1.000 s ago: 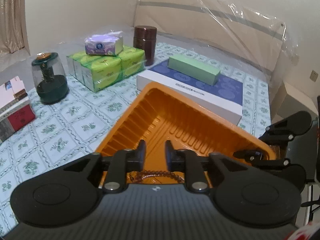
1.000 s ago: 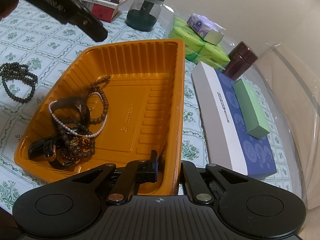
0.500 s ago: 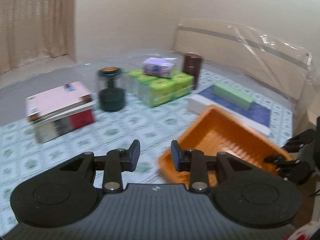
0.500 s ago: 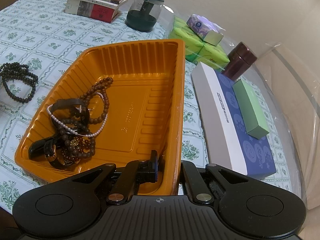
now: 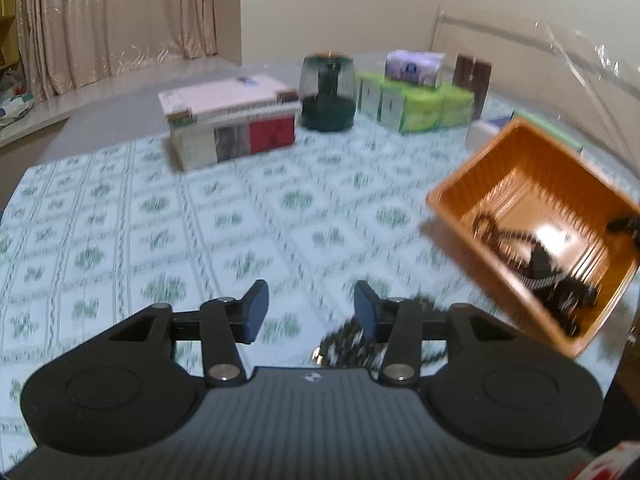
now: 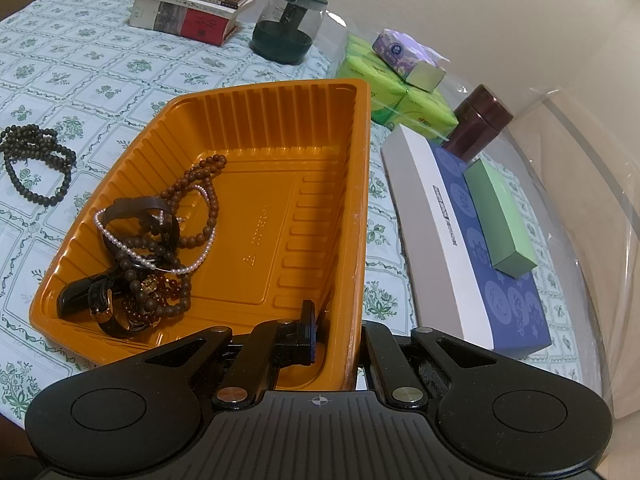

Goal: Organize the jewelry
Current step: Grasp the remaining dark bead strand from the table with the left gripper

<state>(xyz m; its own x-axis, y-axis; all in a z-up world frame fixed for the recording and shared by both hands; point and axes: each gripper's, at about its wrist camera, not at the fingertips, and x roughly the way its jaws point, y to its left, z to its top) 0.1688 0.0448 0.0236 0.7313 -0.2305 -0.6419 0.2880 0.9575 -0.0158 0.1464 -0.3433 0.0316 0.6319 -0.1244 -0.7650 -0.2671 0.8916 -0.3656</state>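
Observation:
An orange plastic tray (image 6: pixel 280 208) holds a pile of jewelry (image 6: pixel 152 248): brown bead strings, a pearl strand and dark watch straps. My right gripper (image 6: pixel 340 328) is shut on the tray's near right wall. A dark bead bracelet (image 6: pixel 36 160) lies on the patterned cloth left of the tray. In the left wrist view, the left gripper (image 5: pixel 310 308) hovers low over the cloth with its jaws opening. Nothing is pressed between them. The dark bead bracelet (image 5: pixel 344 340) lies just under its right finger, partly hidden. The tray (image 5: pixel 520 184) is to its right, blurred.
Along the far side stand a stack of books (image 6: pixel 188 12), a dark green glass-domed jar (image 6: pixel 286 28), green tissue packs (image 6: pixel 400 100) with a purple pack (image 6: pixel 404 56) on top, and a brown canister (image 6: pixel 480 120). A white and blue box (image 6: pixel 460 240) carries a green box (image 6: pixel 500 216).
The left gripper has swung left away from the tray, down toward the dark beads on the cloth, and its jaws have widened. The right gripper and tray have stayed put.

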